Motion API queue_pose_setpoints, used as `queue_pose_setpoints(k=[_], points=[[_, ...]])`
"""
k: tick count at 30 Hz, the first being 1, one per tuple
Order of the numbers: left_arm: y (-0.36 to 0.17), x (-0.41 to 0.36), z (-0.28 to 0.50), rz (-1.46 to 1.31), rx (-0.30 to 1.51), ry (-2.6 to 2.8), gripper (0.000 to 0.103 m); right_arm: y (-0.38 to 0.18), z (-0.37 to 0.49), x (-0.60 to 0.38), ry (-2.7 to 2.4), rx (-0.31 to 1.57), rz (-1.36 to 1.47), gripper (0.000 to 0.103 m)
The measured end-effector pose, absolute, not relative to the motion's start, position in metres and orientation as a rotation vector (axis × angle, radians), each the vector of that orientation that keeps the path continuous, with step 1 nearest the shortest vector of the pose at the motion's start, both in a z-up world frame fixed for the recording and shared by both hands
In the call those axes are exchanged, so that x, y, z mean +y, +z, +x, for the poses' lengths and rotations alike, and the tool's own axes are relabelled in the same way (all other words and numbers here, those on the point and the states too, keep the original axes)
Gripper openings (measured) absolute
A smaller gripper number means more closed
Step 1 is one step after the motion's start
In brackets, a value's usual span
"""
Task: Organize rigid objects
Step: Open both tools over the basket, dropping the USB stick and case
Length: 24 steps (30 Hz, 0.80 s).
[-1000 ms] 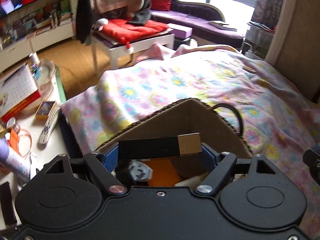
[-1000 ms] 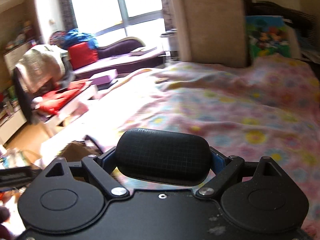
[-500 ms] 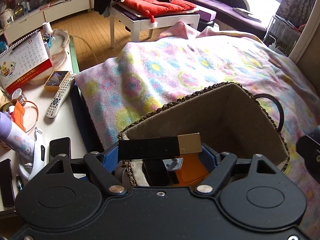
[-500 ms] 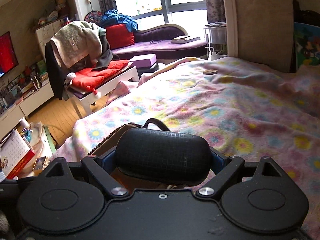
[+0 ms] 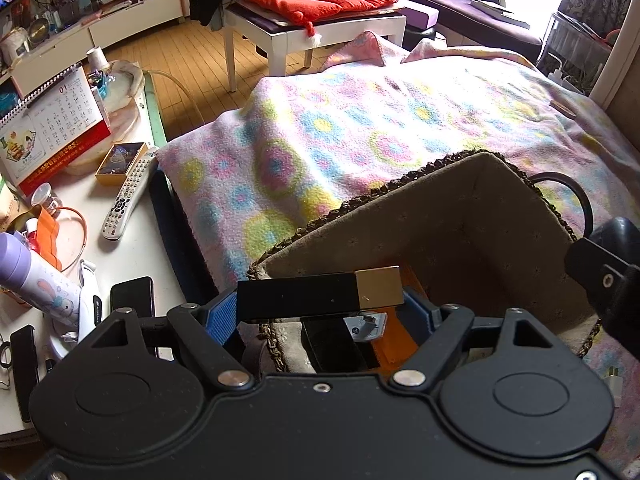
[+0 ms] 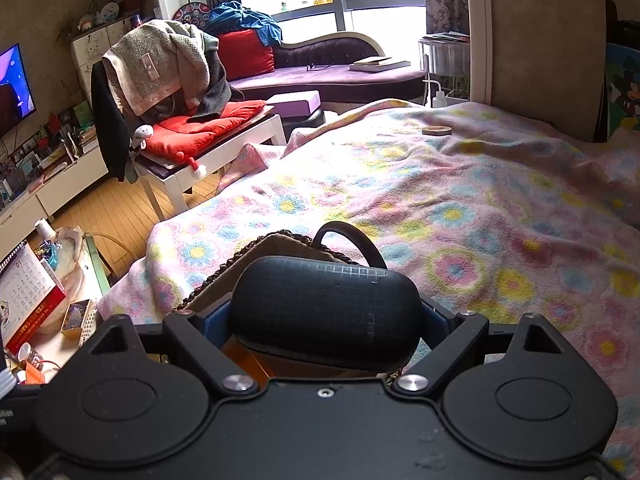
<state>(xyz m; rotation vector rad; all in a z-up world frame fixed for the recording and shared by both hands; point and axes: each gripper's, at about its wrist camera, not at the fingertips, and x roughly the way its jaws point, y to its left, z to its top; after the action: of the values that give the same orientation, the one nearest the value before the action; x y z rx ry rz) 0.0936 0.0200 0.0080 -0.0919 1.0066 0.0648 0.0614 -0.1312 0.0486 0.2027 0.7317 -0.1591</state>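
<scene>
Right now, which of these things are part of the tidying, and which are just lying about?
In the job:
- black and gold box, held in left gripper
- black oval case, held in right gripper
- woven basket

Lying about:
- remote control
- desk calendar
- phone

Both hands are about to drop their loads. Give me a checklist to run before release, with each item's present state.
1. Left gripper clamps the black and gold box: ok.
2. Right gripper clamps the black case: ok.
3. Box is above the open basket: ok.
4. Case is above the basket opening: ok, though its far edge is near the rim.
5. Free room inside the basket: cannot tell; the orange item and other things already lie there.
6. Basket sits steady on the blanket: ok.
</scene>
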Motion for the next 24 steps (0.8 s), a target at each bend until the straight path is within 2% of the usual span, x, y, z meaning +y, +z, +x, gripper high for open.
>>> queue_pose_setpoints(k=[9,13,24], points=[[0.006,0.014,0.095,-0.073,1.015,0.087,0.078,0.046,0.065,-0.136,-0.150,0.741,0.228,0.091],[0.011,0.011,0.093,-0.052,0.985,0.094,0.089,0.044,0.067,-0.139,-0.139,0.737,0.248,0.095],[0.008,0.002,0.092,-0.012,0.986,0.092,0.089,0.046,0.057,-0.148,-0.175,0.711,0.247,0.095]])
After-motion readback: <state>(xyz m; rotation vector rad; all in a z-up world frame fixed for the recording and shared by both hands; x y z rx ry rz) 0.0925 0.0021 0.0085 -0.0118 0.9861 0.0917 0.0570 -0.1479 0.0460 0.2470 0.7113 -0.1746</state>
